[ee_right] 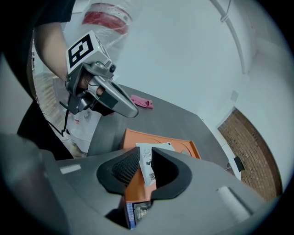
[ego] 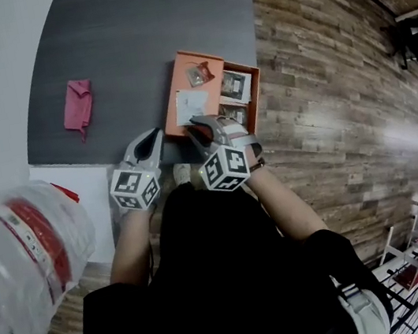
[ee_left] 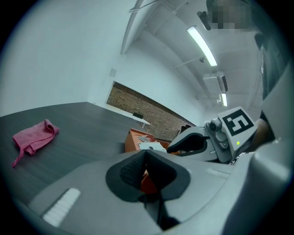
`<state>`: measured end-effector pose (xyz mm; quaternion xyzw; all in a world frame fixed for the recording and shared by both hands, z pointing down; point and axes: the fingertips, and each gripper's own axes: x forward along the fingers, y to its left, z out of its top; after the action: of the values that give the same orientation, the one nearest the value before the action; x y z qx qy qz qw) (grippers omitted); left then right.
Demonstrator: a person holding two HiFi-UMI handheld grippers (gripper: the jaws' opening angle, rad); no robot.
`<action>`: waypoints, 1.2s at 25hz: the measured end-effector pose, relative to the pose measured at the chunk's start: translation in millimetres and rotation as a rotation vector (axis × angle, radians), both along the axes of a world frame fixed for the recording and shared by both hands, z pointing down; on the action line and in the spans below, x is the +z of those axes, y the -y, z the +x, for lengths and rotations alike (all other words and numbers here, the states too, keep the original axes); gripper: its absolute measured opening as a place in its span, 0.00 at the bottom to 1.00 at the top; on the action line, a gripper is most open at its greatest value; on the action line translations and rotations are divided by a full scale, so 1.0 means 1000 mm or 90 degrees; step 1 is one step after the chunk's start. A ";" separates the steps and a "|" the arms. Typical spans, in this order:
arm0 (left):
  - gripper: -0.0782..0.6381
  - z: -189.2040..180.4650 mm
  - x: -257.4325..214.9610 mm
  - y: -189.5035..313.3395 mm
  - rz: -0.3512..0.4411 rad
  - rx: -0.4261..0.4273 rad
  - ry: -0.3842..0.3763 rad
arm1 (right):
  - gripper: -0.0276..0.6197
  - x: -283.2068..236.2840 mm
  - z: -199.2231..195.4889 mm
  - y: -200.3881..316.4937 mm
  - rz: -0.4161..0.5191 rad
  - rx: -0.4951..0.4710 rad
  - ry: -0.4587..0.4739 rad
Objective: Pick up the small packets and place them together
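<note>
An orange tray [ego: 174, 80] on the dark table holds several small packets: a white one [ego: 186, 108] at its near left, a clear one [ego: 197, 75] at the far end, and darker ones [ego: 234, 84] on the right. My right gripper [ego: 195, 124] hangs over the tray's near edge. In the right gripper view its jaws [ee_right: 145, 153] stand a little apart, and the white packet [ee_right: 148, 166] shows in the gap, lying on the tray [ee_right: 177, 144]. My left gripper [ego: 157, 135] is just left of the tray with its pads [ee_left: 133, 170] together and nothing held.
A pink cloth [ego: 78, 104] lies on the table [ego: 121, 33] to the left. A clear plastic bag [ego: 25, 258] with something red inside sits at lower left, off the table. A wooden floor [ego: 326, 101] runs along the right. A dark packet [ee_right: 140, 212] shows under the right jaws.
</note>
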<state>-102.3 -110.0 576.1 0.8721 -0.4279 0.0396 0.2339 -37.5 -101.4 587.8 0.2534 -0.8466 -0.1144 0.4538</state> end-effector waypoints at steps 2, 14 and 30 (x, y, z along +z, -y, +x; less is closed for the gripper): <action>0.11 0.003 -0.004 0.004 0.005 0.003 -0.001 | 0.17 -0.002 0.002 0.000 0.002 0.001 0.000; 0.11 0.035 -0.020 0.018 0.031 0.039 0.005 | 0.16 -0.021 0.055 0.024 0.048 0.068 0.007; 0.11 0.078 -0.025 0.019 0.028 0.099 0.017 | 0.19 0.017 0.129 0.019 -0.031 0.135 -0.055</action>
<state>-24.4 -129.5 550.8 0.9069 -0.3630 0.0600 0.2052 91.7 -120.7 605.3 0.3251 -0.7975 -0.0560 0.5052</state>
